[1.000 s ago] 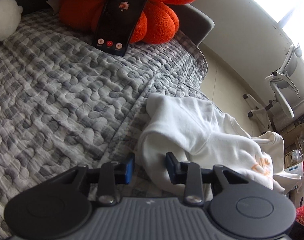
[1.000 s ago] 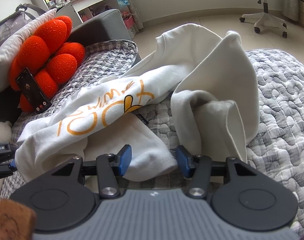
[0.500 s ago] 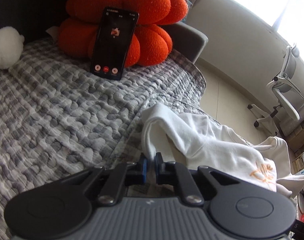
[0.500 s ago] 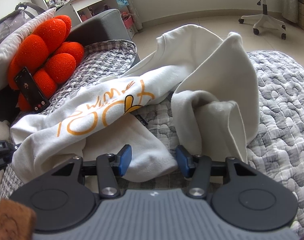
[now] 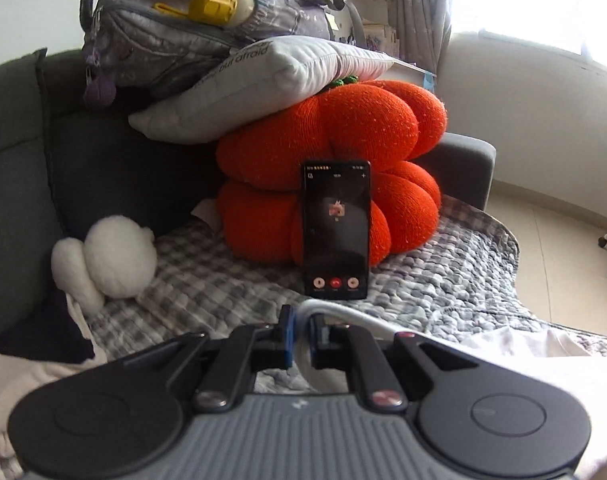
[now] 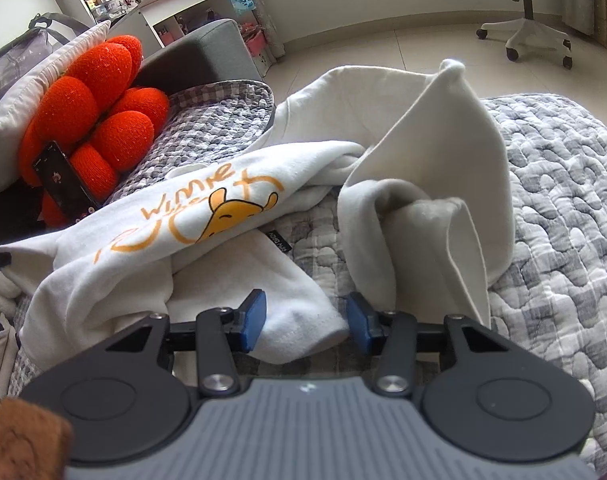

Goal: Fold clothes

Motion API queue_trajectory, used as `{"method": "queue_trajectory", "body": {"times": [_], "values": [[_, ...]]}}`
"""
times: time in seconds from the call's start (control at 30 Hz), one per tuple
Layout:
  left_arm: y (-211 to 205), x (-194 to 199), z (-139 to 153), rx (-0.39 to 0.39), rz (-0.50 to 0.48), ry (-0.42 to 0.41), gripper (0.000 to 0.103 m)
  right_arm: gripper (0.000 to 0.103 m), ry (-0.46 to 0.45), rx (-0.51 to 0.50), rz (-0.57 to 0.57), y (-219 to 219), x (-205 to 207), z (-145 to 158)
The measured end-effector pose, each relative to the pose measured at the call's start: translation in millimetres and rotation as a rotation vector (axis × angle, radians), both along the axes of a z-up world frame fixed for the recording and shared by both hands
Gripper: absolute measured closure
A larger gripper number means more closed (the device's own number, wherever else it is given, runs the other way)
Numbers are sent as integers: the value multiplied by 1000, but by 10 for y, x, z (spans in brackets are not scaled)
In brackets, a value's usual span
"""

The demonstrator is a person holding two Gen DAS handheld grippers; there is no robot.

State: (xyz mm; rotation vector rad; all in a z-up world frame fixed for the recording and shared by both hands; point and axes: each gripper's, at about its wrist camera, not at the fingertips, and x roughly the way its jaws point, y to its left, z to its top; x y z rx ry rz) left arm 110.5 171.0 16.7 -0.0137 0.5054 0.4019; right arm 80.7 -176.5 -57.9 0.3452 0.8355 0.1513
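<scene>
The left gripper (image 5: 299,334) is clamped on a fold of the white sweatshirt (image 6: 207,216), which lies crumpled on the grey quilt (image 6: 563,200), its printed chest running from that grip toward the right. The right gripper (image 6: 306,322), its jaws half apart and closing, straddles a loose cloth edge directly ahead without yet pinching it. The garment is cream, soft, bunched, with orange lettering.

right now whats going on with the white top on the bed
A person is working two handheld grippers to fold a white sweatshirt that lies crumpled on the grey quilt. The left gripper is shut on a pinch of the white fabric. The right gripper has its jaws closing around another edge of it, not yet pressing.
</scene>
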Motion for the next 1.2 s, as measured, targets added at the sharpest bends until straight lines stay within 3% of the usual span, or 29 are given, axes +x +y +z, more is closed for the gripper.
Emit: {"method": "queue_trajectory", "body": {"times": [0.13, 0.3, 0.5, 0.6, 0.63, 0.67, 0.73, 0.93, 1.2], "values": [[8, 150, 139, 95, -7, -17, 96, 55, -3, 12, 4, 4, 8, 8], [105, 415, 143, 142, 17, -5, 95, 59, -2, 19, 5, -1, 17, 2], [165, 549, -107, 103, 31, 67, 94, 60, 10, 9, 14, -3, 25, -22], [146, 460, -207, 80, 32, 86, 86, 60, 13, 8, 16, -10, 23, -24], [144, 420, -224, 70, 33, 96, 75, 61, 15, 8, 14, -11, 24, -23], [151, 373, -234, 47, 31, 104, 63, 61, 17, 8, 14, -12, 23, -21], [178, 266, -238, -15, 25, 120, 55, 61, 20, 6, 16, -16, 18, -13], [150, -88, -196, -195, -27, 173, 49, 62, 34, 27, 2, -71, -7, -10], [-84, -546, -247, -452, -175, 264, 44, 62, 46, 56, -2, -121, -3, 1]]}}
